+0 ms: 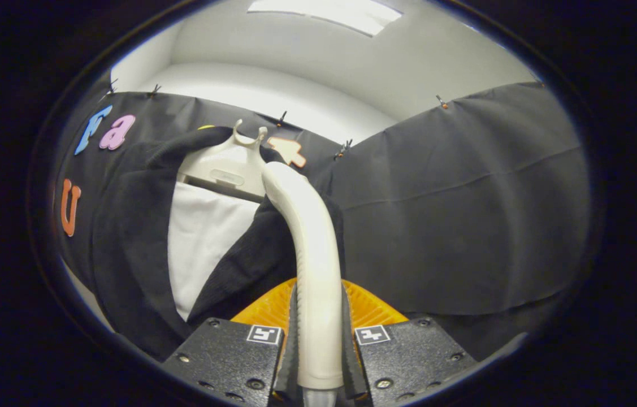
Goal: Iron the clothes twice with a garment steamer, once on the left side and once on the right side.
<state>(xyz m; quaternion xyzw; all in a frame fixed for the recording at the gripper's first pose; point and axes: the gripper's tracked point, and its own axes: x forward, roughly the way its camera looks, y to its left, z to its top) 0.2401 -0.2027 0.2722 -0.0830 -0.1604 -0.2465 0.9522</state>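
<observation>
The white handle of the garment steamer (pixel 313 265) rises between my two fingers, and my gripper (pixel 320 345) is shut on it. Its curved head reaches up and forward to the right front panel of a black jacket (pixel 131 243). The jacket hangs open on a white hanger board (pixel 226 167) against the booth wall, with a white inner surface (pixel 202 243) showing between its two fronts. The steamer's face is turned away from me and hidden. Whether it touches the cloth I cannot tell.
An orange ribbed part (pixel 366 308) lies just behind the handle above my fingers. Black cloth (pixel 465 209) covers the wall to the right of the jacket. A white wall and a ceiling light (pixel 324 14) rise above the cloth.
</observation>
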